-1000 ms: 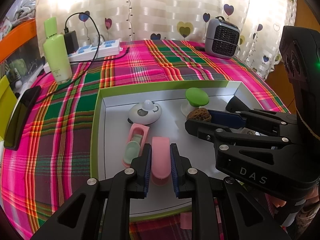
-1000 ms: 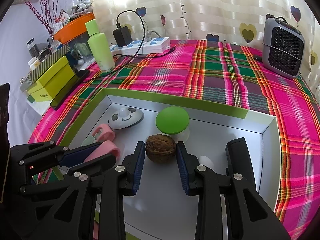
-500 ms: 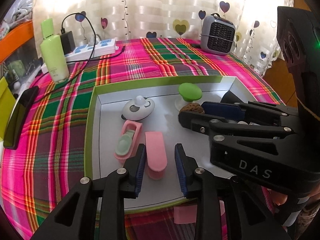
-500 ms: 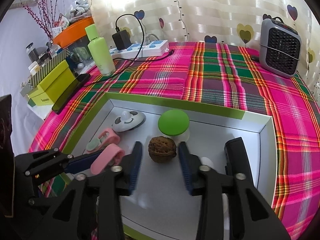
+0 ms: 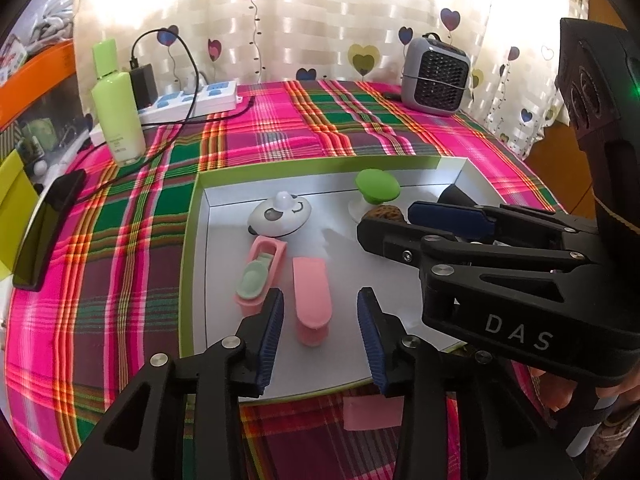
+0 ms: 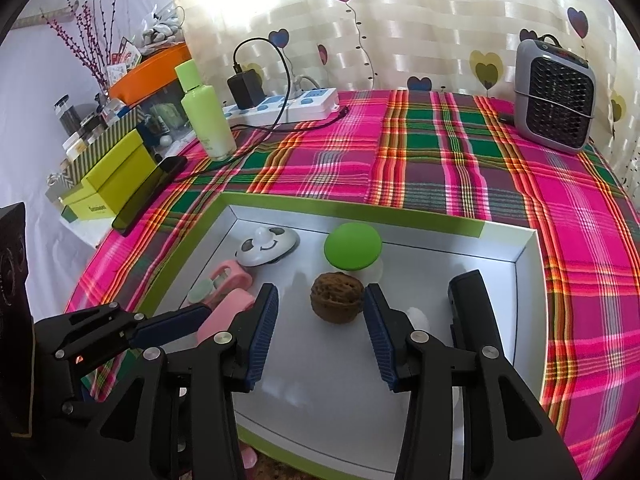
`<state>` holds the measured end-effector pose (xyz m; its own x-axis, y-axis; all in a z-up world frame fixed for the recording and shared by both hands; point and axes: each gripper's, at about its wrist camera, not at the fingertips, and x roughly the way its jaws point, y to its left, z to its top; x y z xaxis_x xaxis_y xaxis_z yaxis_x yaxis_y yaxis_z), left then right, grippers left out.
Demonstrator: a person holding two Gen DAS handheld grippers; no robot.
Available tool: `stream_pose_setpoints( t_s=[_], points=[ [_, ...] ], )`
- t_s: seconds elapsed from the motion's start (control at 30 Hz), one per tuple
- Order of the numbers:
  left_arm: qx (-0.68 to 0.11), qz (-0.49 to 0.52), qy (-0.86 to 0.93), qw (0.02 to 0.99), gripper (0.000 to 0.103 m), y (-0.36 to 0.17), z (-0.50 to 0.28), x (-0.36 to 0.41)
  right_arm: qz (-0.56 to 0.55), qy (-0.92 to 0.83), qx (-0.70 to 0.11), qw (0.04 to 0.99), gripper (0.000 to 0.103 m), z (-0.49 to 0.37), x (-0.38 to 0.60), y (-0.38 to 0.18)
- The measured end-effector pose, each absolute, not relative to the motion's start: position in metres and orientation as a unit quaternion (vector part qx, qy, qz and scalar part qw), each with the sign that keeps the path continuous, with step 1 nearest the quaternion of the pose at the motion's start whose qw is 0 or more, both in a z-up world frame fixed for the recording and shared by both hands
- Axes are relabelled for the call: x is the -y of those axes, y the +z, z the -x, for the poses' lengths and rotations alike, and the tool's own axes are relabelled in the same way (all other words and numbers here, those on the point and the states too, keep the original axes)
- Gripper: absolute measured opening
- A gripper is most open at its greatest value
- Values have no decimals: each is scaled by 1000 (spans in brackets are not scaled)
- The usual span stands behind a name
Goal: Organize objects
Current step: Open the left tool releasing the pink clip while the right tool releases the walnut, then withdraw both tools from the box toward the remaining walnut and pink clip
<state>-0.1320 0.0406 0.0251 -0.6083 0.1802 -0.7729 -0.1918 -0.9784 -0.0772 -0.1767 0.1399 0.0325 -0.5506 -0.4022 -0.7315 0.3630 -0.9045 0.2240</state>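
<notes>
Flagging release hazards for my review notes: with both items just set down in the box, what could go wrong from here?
1. The walnut sits between the right gripper jaws; a crooked retreat could roll it.
2. The left gripper jaws, just opening, flank the pink cap; a brush could push it into the pink case beside it.

The right claw (image 5: 404, 224) hides most of the brown wrinkled walnut (image 5: 386, 213); the tray's (image 5: 192, 240) near edge partly covers a flat pink piece (image 5: 372, 412).

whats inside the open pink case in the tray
A pale green oval piece sits in the open pink case, filling its near end. What lies beneath that piece is covered.
</notes>
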Motion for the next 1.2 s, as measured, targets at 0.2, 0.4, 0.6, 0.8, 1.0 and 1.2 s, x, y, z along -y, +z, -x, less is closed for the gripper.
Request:
stream_pose_setpoints(
  t_s=[0.2,0.4,0.6,0.8,1.0,1.2],
  points=[
    [-1,426,899,104,39,29,126,-39,-415,-883,28,219,46,170,-141,36],
    [-2,418,904,96,40,34,115,-38,-408,-886,33,216,46,157,-142,40],
    [3,413,905,97,41,38,105,-36,-403,-890,34,210,46,146,-146,44],
    [6,403,910,95,41,44,92,-34,-394,-895,41,204,45,130,-150,49],
    [12,393,915,92,41,47,75,-29,-384,-902,20,197,45,109,-149,49],
    [24,385,918,96,41,48,57,-24,-377,-905,24,196,45,91,-154,49]
  ],
)
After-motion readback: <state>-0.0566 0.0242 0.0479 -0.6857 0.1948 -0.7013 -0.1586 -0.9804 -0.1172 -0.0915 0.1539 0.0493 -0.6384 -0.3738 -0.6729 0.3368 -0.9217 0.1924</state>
